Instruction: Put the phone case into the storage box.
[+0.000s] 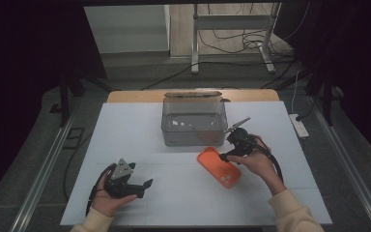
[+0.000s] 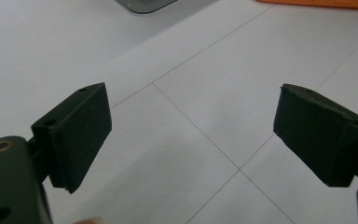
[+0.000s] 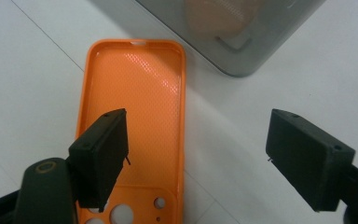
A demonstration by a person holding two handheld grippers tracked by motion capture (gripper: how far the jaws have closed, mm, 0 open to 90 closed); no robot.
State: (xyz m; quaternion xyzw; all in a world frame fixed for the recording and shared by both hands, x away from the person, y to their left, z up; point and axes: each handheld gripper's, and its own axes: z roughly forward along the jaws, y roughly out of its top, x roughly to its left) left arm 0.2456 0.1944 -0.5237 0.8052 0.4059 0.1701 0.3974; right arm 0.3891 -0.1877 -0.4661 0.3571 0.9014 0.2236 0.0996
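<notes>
Meanwhile the orange phone case (image 1: pixel 219 167) lay open side up on the white table (image 1: pixel 125 140), just near of the clear plastic box (image 1: pixel 192 123) and a little to its right. The right gripper (image 1: pixel 231 154) hung over the case's right edge with its jaws wide apart; one jaw stood above the case's inside, the other over bare table, and nothing was gripped between them. At the near left, well apart from the case, the left gripper (image 1: pixel 146 186) also stood wide open over the empty tabletop.
</notes>
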